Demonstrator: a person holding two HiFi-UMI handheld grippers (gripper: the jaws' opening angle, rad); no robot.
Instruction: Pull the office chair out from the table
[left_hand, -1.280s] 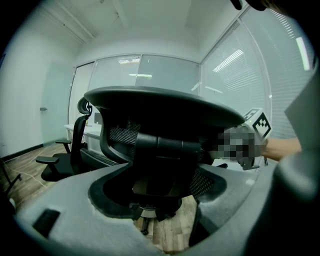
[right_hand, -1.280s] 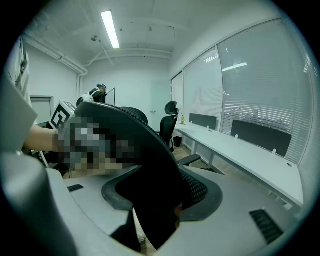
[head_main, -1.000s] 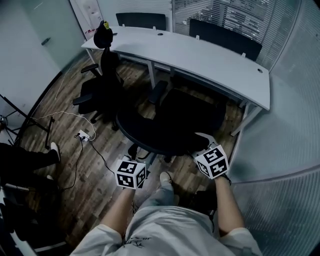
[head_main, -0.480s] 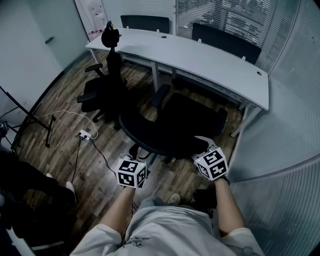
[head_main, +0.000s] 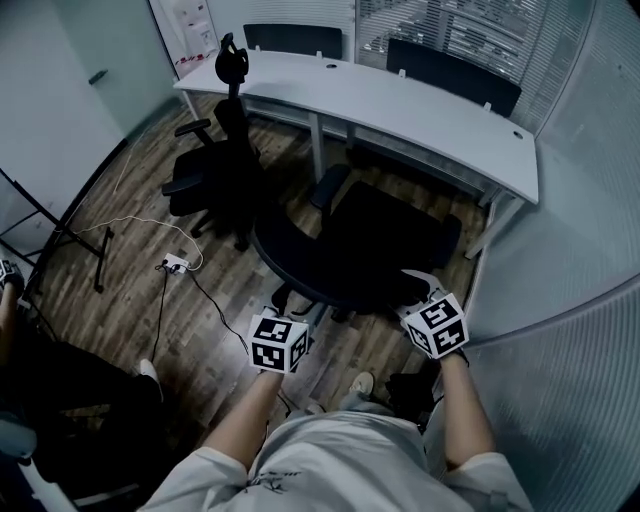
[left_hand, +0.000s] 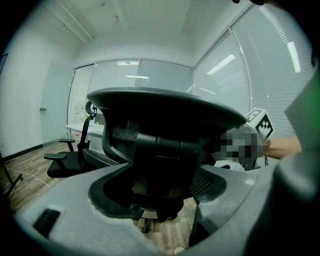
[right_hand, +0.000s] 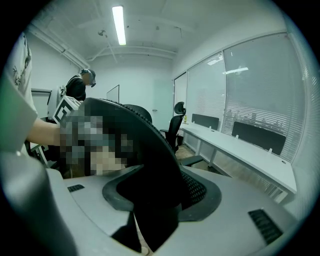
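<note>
The left gripper (head_main: 291, 316) and right gripper (head_main: 414, 292) each clamp the chair (head_main: 350, 245) by its back. The seat stands just clear of the counter (head_main: 420, 108) — largely out, a short pull probably left.

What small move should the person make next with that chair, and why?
Probably pull the office chair straight back toward the person: the left tongs and right tongs both grip its backrest, and its seat sits close to the white table.
</note>
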